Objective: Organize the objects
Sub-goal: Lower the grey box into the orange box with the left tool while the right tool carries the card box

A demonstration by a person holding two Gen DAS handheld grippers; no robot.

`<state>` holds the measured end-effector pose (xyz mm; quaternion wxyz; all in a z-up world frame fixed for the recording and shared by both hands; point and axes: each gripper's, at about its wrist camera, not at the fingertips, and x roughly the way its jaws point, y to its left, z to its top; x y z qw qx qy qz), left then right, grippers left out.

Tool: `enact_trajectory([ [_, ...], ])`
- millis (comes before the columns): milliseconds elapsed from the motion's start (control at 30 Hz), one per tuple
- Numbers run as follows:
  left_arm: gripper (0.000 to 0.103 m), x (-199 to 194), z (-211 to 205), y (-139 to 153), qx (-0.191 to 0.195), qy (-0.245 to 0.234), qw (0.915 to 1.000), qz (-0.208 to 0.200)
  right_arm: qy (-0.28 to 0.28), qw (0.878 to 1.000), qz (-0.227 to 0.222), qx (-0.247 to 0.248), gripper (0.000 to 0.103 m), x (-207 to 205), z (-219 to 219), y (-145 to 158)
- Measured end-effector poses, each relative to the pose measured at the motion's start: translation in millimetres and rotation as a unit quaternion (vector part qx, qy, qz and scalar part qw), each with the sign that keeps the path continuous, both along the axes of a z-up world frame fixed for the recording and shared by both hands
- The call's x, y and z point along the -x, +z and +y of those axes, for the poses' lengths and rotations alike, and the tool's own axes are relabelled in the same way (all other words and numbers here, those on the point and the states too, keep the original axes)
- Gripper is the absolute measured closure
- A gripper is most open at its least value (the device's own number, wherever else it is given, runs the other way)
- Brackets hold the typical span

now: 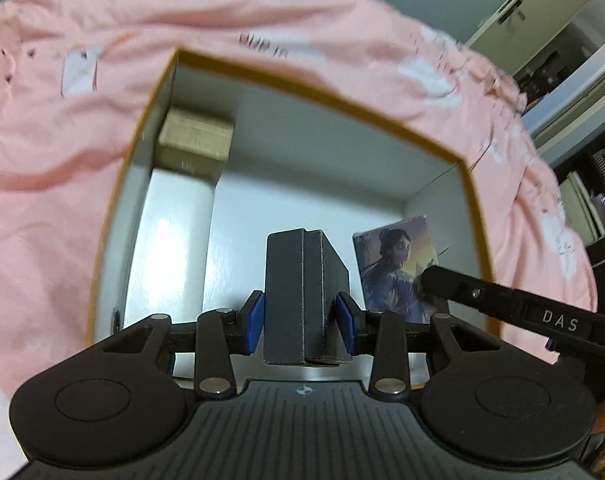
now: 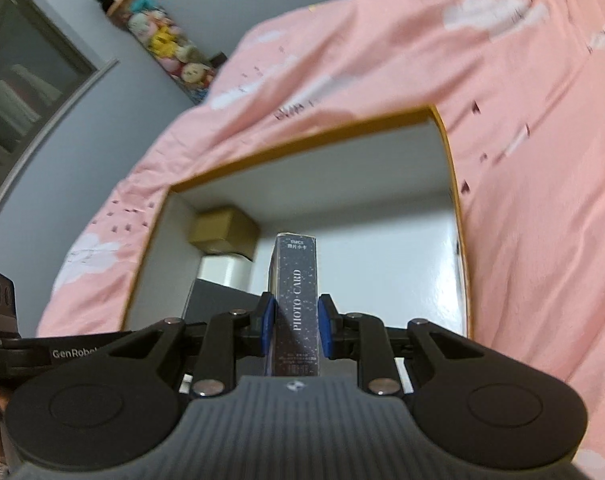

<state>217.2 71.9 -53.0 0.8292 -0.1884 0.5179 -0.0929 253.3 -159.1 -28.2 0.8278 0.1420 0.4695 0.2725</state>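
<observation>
Over the open white storage box [image 1: 382, 152] on the pink bedspread [image 1: 42, 160], the left gripper [image 1: 300, 322] clamped a dark grey box [image 1: 298, 292]. Just right of it, the right gripper [image 2: 296, 326] pinched a photo-card box [image 2: 296, 300] upright. A tan carton [image 1: 196, 140] sat in the box's far left corner.

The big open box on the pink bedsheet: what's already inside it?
A tan carton sits in the open box's far corner beside a white box. Both held boxes hide part of the floor.
</observation>
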Motion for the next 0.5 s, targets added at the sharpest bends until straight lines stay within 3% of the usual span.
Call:
enact_trajectory([
  [233,0.060,-6,1,-26,-0.005,-0.008,0.9990,0.043,0.002,1.000,0.020,0.019,0.079,-9,7,-25],
  [500,0.059,-6,4,-27,-0.015,-0.021,0.9978,0.061,0.010,0.999,0.016,0.042,0.079,-10,13,-33],
])
